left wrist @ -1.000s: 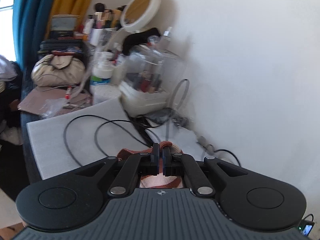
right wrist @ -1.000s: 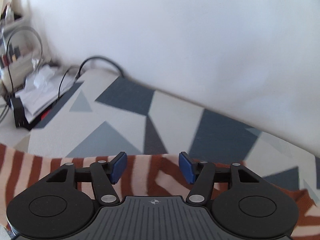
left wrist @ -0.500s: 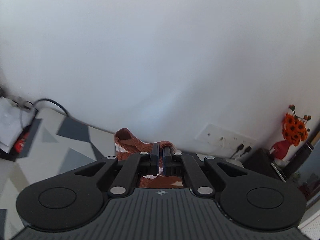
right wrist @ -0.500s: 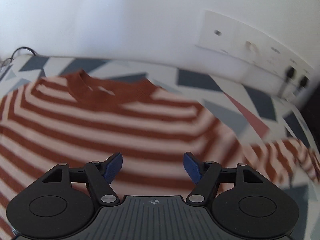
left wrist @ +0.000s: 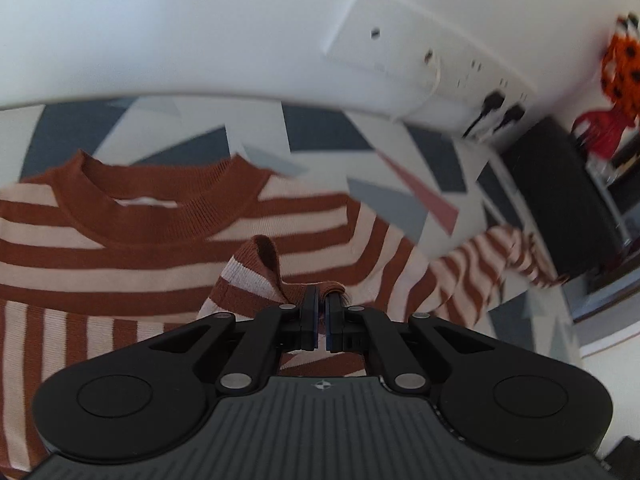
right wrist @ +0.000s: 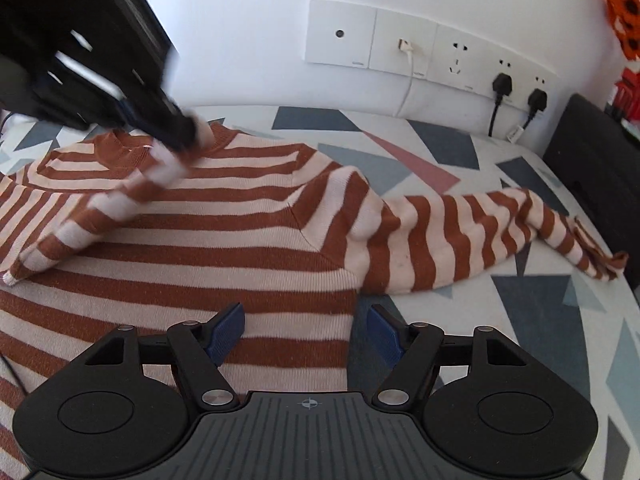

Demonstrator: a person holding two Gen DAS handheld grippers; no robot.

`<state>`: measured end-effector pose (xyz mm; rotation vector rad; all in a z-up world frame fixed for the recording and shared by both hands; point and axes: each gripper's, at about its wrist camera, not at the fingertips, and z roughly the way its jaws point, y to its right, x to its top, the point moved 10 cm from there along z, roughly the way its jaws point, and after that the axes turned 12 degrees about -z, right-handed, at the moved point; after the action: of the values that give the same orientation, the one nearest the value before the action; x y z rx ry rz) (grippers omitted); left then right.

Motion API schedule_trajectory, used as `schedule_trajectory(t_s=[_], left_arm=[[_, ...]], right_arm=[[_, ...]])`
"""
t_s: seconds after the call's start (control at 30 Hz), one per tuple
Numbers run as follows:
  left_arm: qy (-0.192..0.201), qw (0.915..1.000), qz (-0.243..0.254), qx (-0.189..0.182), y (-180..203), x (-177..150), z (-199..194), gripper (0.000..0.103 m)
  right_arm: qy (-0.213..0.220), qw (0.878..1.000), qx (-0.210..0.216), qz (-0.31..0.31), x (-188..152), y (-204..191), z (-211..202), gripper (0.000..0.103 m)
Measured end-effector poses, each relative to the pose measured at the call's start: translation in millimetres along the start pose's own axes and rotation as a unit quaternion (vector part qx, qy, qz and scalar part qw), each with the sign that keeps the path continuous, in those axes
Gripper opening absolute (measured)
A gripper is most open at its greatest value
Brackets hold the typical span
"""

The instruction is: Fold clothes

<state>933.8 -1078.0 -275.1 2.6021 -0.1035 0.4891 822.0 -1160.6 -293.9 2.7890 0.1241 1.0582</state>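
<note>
Over the striped sweater (right wrist: 224,240), the blurred left hand-held gripper (right wrist: 188,132) pinches a sleeve cuff (left wrist: 280,280); the right hand-held gripper (right wrist: 306,326) gapes empty.

A white wall (right wrist: 248,20) is carrying a row of white socket plates (right wrist: 424,56), two black plugs (right wrist: 502,82) sitting in them. A geometric-patterned surface (right wrist: 440,152) is lying below. Orange flowers (left wrist: 620,68) and a black panel (right wrist: 600,176) are standing at right.
</note>
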Motion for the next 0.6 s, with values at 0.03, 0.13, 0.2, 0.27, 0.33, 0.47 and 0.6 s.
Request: schedule_trajectory(t_s=[0.03,0.13,0.2,0.27,0.33,0.47,0.6], left_arm=[[-0.007,0.9999,0.004,0.008,-1.4,-3.4,5.0,0.004],[-0.020,0.9994,0.016,0.025,-4.7,-8.2,6.7,0.020],[-0.014,0.9994,0.021,0.023,-3.5,-3.5,-10.3,0.050],[0.006,0.9996,0.023,0.019,-2.5,7.5,-39.2,0.066],[0.040,0.9991,0.012,-0.002,-4.7,24.0,-78.5,0.077],[0.175,0.9841,-0.030,0.000,-57.1,51.9,-174.4,0.095],[0.241,0.9550,-0.054,0.165,-162.8,34.0,-216.3,0.095]], right_arm=[[0.000,1.000,0.002,0.005,-1.2,0.5,-0.3,0.065],[-0.002,1.000,0.005,0.009,-0.9,1.1,-0.7,0.065],[-0.003,1.000,0.007,0.008,-0.8,0.3,-0.9,0.065],[-0.007,1.000,0.013,0.007,0.1,-1.1,-1.0,0.065],[-0.008,1.000,0.020,0.003,2.6,-3.6,-1.9,0.065],[-0.002,0.999,0.038,-0.006,11.3,-11.2,-3.5,0.064],[0.005,0.998,0.063,-0.001,25.1,-20.0,-1.6,0.061]])
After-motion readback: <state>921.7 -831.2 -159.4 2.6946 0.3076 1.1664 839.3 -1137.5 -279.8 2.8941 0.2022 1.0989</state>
